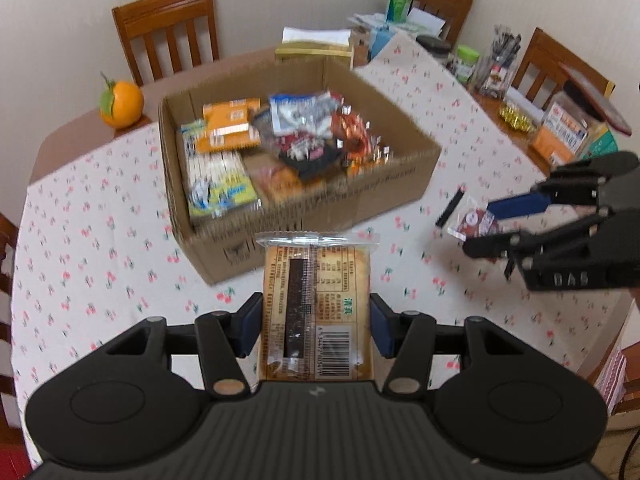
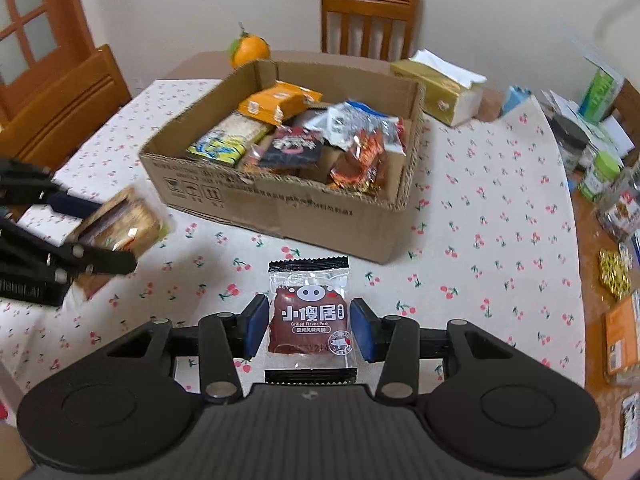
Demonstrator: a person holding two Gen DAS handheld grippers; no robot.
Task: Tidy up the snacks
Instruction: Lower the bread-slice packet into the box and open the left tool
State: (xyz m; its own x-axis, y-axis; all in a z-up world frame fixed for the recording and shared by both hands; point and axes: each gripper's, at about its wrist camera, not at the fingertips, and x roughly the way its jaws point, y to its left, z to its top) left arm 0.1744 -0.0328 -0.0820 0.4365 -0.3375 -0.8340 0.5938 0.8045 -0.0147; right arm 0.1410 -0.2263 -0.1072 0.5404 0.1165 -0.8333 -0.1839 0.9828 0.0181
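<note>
A cardboard box [image 1: 404,184] full of snack packets stands on the cherry-print tablecloth; it also shows in the right wrist view [image 2: 288,208]. My left gripper [image 1: 316,324] is shut on a tan cake packet [image 1: 318,304], held above the table just short of the box's near wall. My right gripper [image 2: 308,328] is shut on a small clear packet of grilled pork [image 2: 310,320], also held above the cloth in front of the box. Each gripper shows in the other's view: the right gripper [image 1: 486,224] at right with its pork packet [image 1: 474,222], the left gripper [image 2: 92,232] at left with its cake packet [image 2: 124,220].
An orange [image 1: 122,104] sits on the table behind the box. A tissue box [image 2: 444,92] stands behind the box's right corner. Jars, pens and packets [image 1: 492,68] crowd the table's right side. Wooden chairs [image 1: 168,28] surround the table.
</note>
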